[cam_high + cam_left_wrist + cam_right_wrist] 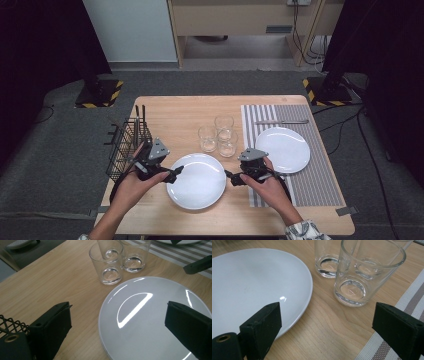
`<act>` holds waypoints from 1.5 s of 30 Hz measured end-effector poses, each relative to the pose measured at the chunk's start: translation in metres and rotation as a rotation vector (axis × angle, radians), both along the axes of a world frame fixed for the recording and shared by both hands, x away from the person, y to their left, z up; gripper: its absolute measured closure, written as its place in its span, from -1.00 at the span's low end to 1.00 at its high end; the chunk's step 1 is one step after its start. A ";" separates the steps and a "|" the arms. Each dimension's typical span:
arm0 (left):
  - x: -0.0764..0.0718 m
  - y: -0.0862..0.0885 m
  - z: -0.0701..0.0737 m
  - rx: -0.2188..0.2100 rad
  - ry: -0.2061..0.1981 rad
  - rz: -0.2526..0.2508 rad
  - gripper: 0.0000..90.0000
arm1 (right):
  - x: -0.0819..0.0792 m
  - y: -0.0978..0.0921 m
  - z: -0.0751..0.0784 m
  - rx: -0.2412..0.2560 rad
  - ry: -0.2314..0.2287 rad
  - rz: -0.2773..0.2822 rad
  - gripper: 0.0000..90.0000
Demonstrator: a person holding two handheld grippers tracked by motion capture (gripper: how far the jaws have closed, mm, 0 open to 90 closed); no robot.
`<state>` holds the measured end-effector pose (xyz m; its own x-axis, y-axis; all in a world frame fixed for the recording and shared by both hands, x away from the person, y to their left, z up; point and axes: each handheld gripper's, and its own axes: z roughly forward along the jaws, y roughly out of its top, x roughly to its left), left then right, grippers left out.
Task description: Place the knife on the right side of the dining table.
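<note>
At the near edge of the light wooden table (170, 107), the person's two forearms come in from below, each hand holding a black two-jaw gripper. The left gripper (172, 174) sits at the left rim of the round white plate (197, 181) that lies on the bare wood near the front; in the left gripper view its jaws stand wide apart, one over the wood and one over the plate, and they hold nothing. The right gripper (234, 178) is just beside the right rim of the same plate, and its jaws are also spread wide and empty; in the right gripper view one jaw is above the plate edge and the other is above the border of the grey striped placemat (300, 187). Both grippers point inward, toward each other, with the plate between them. A little farther, behind the plate, three clear drinking glasses (218, 135) stand upright and close together on the wood, all empty. To the left, a black wire basket (125, 147) hangs over the table edge, just behind the left hand. On the placemat lies a second round white plate (283, 150), and beyond it, near the far side, a metal knife (281, 122) lies flat.
</note>
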<state>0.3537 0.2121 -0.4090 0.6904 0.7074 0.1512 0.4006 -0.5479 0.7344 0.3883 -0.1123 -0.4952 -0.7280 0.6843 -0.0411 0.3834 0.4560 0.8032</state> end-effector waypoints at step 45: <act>-0.024 0.090 0.026 -0.006 -0.055 0.131 -0.84 | -0.001 0.001 -0.002 -0.016 0.004 0.007 -0.80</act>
